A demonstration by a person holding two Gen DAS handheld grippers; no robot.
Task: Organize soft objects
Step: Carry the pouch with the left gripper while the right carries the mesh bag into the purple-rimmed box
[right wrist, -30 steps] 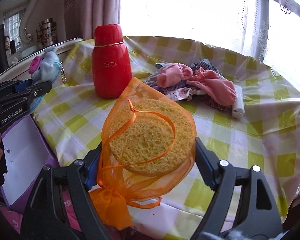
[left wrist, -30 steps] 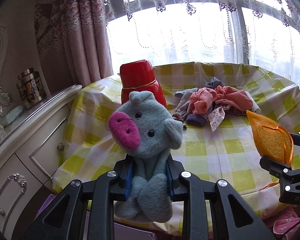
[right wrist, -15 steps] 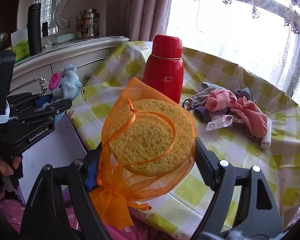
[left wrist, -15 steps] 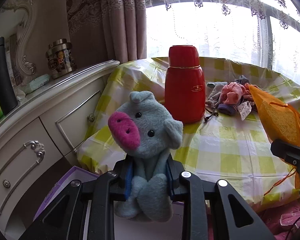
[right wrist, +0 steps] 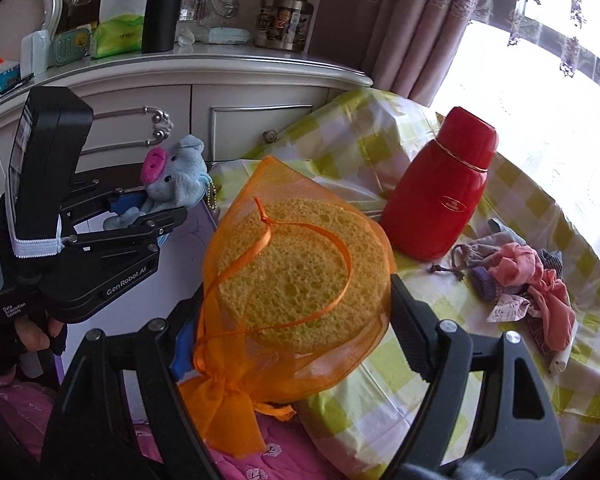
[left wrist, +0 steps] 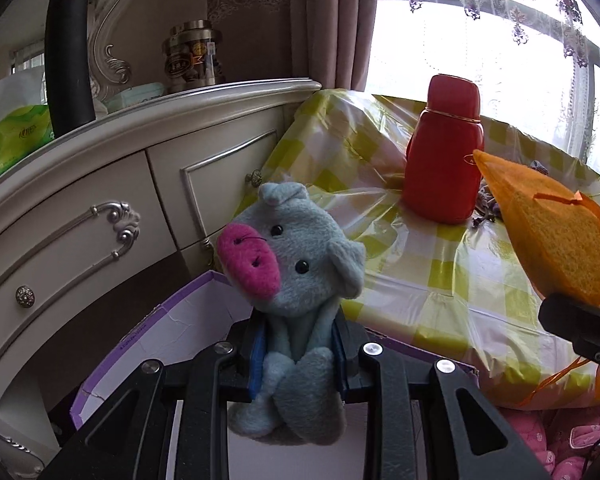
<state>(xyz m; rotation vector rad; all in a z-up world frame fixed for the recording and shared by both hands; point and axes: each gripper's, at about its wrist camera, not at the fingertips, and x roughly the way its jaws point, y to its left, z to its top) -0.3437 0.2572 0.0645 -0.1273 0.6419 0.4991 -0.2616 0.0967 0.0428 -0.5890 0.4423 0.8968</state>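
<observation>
Both wrist views face the table (left wrist: 452,264), sharing the red flask (right wrist: 440,196).

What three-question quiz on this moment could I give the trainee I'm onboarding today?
1. True or false: the left gripper has its jaws shut on the plush pig.
2. What does the right gripper hold? A) the red flask B) the sponge in orange mesh bag C) the pink cloth pile
3. Fill in: the red flask stands on the ____ tablecloth.

Key: 1 true; 2 B; 3 yellow-checked.
</observation>
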